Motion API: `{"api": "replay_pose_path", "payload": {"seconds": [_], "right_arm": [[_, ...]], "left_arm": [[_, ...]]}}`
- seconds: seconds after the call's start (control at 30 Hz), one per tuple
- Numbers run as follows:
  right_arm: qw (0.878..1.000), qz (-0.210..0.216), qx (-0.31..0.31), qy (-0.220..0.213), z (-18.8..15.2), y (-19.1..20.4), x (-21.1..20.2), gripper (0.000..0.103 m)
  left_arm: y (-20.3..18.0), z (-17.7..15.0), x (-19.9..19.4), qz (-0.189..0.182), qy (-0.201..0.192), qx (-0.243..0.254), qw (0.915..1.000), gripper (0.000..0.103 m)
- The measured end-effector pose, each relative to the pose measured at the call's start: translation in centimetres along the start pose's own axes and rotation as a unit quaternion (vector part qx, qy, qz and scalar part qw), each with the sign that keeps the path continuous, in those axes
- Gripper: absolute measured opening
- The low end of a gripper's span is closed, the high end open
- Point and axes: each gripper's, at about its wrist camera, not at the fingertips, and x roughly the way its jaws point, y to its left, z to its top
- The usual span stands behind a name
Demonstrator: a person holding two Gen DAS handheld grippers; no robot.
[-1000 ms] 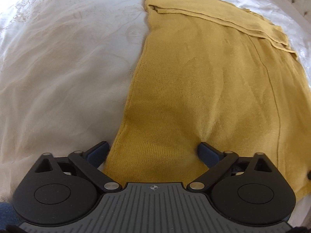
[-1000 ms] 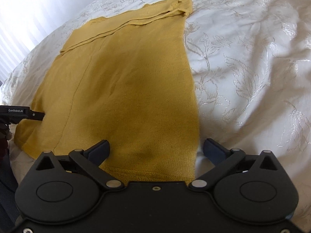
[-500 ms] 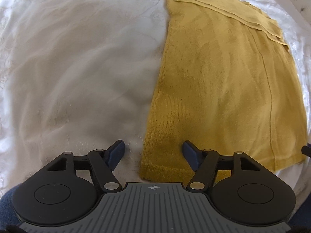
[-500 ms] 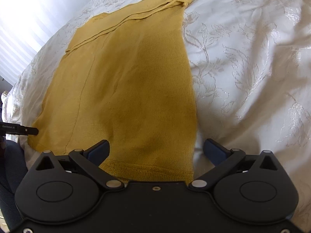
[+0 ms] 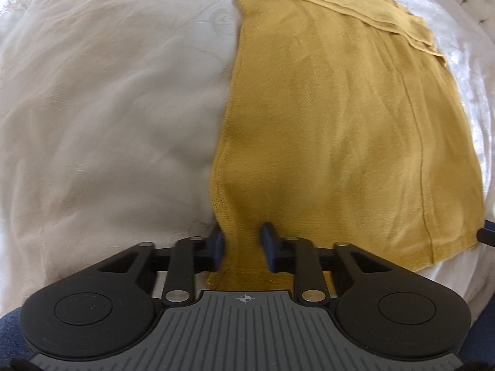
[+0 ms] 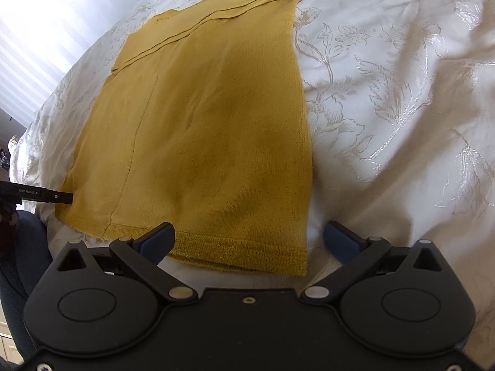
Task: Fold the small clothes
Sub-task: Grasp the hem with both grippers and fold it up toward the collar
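The yellow knit garment (image 5: 334,130) lay flat on the white bed (image 5: 102,117). The left gripper (image 5: 241,249) had just been closing its jaws on the garment's near corner; the right gripper (image 6: 249,241) stood with jaws wide apart over the hem.

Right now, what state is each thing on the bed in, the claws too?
Yellow top: lying flat, upper part folded over, near left hem corner bunched.
Left claw: jaws just been closing, pinching that hem corner.
Right claw: open over the right hem corner, not gripping.
Bedspread: white, wrinkled.
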Motion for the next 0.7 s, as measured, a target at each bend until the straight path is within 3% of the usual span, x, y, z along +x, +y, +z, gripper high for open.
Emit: {"api": "replay_pose_path", "payload": {"seconds": [0.1,0.17,0.23,0.27,0.3,0.43,0.7], "right_arm": [[1.000,0.006,0.006,-0.002,-0.1,-0.3,-0.2,0.102],[1.000,0.005,0.007,-0.005,-0.1,-0.3,-0.4,0.089],[1.000,-0.003,0.004,-0.014,-0.1,-0.4,-0.9,0.053],[1.000,0.004,0.008,-0.016,-0.1,-0.6,-1.2,0.040],[1.000,0.016,0.017,-0.017,-0.1,-0.9,-1.4,0.020],[0.998,0.040,0.031,-0.043,0.0,-1.1,-2.5,0.015],[0.983,0.116,0.052,-0.132,2.1,-0.1,-5.4,0.015]], "left_arm": [[-0.1,-0.1,-0.2,-0.008,-0.008,0.001,0.9999,0.010],[0.0,-0.3,-0.5,-0.035,-0.018,-0.003,0.9992,0.006],[0.2,-0.4,-1.0,-0.042,-0.032,-0.006,0.9986,0.006],[0.1,-0.6,-1.4,-0.043,-0.042,-0.005,0.9982,0.006],[0.1,-0.7,-1.8,-0.047,-0.055,-0.005,0.9973,0.005],[0.2,-1.1,-3.7,-0.063,-0.106,-0.014,0.9923,0.005],[0.7,0.4,-5.9,-0.092,-0.160,-0.056,0.9812,0.005]]}}
